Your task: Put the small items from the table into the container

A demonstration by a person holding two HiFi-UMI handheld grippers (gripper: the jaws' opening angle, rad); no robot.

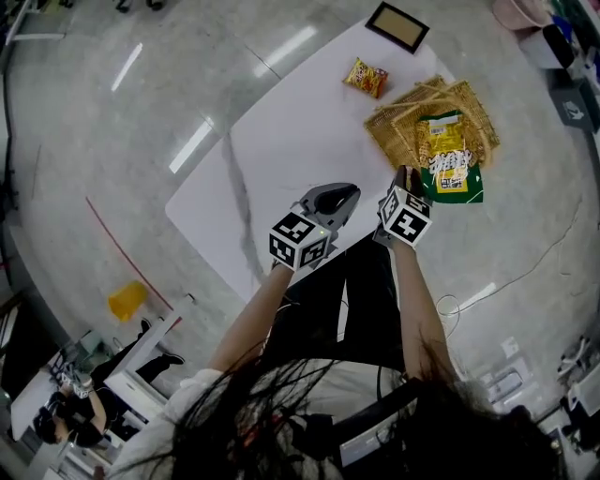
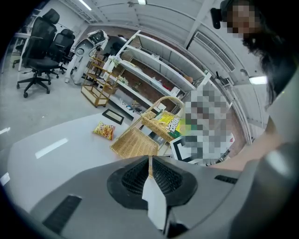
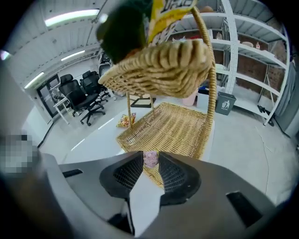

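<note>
A wicker basket with a hoop handle stands at the table's right end; its raised tier holds a yellow-green snack bag. In the right gripper view the lower wicker tray lies just ahead of my right gripper, which is shut on a small pink wrapped item. An orange snack packet lies on the white table beyond the basket. My left gripper hovers over the table's near edge, left of the basket, jaws together with nothing seen between them.
A dark flat frame lies at the table's far corner. Beyond the table stand shelving and office chairs. A grey bin stands on the floor past the basket, and a yellow object lies on the floor at left.
</note>
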